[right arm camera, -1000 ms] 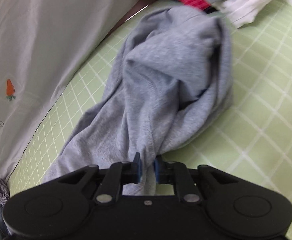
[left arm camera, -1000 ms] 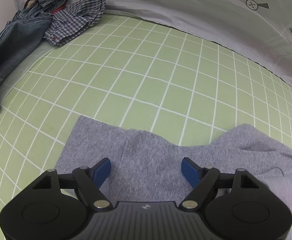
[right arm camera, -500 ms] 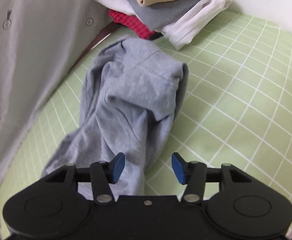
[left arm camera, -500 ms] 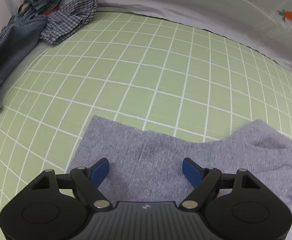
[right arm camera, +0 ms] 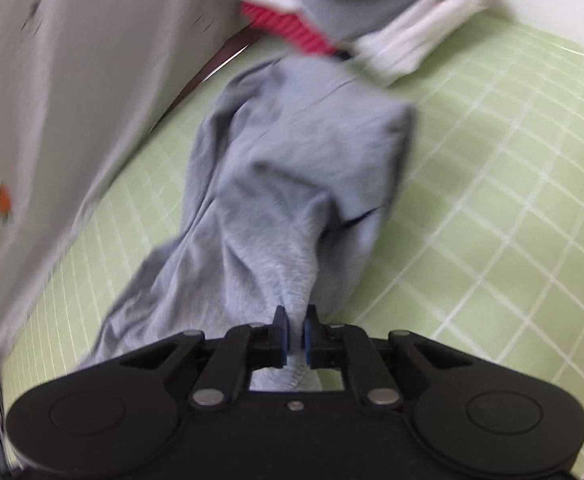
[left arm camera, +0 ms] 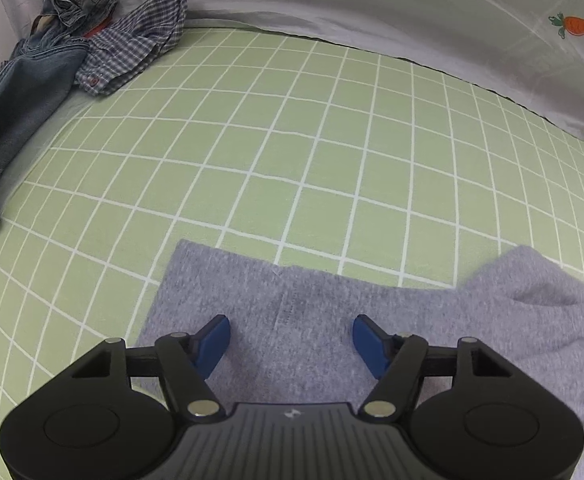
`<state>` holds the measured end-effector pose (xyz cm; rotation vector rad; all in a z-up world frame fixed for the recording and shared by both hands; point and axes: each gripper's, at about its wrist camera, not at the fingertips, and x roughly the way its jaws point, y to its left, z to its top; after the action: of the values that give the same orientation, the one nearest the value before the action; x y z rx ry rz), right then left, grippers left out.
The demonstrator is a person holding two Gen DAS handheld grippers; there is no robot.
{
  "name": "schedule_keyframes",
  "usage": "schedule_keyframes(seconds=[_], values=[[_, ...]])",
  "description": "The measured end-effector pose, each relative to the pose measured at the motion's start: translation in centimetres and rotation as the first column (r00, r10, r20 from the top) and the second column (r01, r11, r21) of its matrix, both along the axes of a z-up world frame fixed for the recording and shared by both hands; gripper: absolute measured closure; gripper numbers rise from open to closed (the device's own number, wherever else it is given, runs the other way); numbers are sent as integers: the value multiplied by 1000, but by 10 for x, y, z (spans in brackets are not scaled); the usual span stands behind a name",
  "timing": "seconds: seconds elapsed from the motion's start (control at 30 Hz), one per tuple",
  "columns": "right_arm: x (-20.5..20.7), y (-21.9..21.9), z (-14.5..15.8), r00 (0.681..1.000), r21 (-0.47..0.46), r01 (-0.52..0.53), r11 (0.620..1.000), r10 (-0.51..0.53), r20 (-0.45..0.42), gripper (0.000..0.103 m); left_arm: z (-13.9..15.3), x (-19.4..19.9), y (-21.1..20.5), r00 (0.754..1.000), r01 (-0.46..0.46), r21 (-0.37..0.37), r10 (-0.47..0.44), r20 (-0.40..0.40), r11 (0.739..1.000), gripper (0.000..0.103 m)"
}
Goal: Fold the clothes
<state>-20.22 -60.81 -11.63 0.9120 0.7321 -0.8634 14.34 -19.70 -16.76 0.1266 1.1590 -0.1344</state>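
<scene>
Grey garment (right arm camera: pixel 292 184) stretches lengthwise away from our right gripper (right arm camera: pixel 295 336), clamped on its near edge; left gripper (left arm camera: pixel 292 340) wide open, empty, over flat end.

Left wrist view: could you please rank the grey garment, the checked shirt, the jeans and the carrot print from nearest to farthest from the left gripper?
1. Grey garment: directly under the open left gripper.
2. Checked shirt and jeans: far left, overlapping; too close to call.
3. Carrot print: far right, on the grey bedding beyond the green sheet.
</scene>
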Motion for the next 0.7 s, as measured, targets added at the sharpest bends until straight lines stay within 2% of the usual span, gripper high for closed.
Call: schedule_keyframes(seconds=[0.17, 0.23, 0.3, 0.37, 0.47, 0.57, 0.6, 0.63, 0.7], values=[[-4, -1, -9, 998, -12, 13, 1000, -14, -58, 89, 1, -2, -8, 1000, 18, 6, -18, 1, 1000, 35], [-8, -2, -9, 997, 3, 52, 999, -52, -54, 68, 5, -6, -12, 999, 35, -9, -35, 15, 999, 35], [-11, -4, -9, 996, 10, 75, 997, -75, -48, 58, 13, -8, -18, 997, 71, -39, -69, 41, 997, 35], [-13, -6, -9, 995, 16, 94, 995, -93, -41, 56, 22, -8, -27, 992, 114, -76, -110, 64, 991, 35], [-16, -12, -11, 992, 18, 122, 992, -121, -23, 53, 27, -7, -46, 988, 152, -129, -146, 58, 980, 35], [-21, -18, -9, 986, 7, 168, 986, -168, 24, 43, 29, -7, -62, 984, 177, -128, -172, 53, 976, 35], [-23, -20, -8, 982, -2, 183, 983, -182, 47, 34, 29, -8, -65, 983, 182, -117, -177, 53, 976, 35], [-22, -23, -9, 982, 2, 178, 984, -178, 66, 20, 28, -8, -66, 982, 184, -109, -180, 50, 977, 35], [-18, -31, -13, 985, 27, 140, 990, -142, 102, 10, 25, -6, -64, 984, 179, -99, -176, 41, 979, 35]])
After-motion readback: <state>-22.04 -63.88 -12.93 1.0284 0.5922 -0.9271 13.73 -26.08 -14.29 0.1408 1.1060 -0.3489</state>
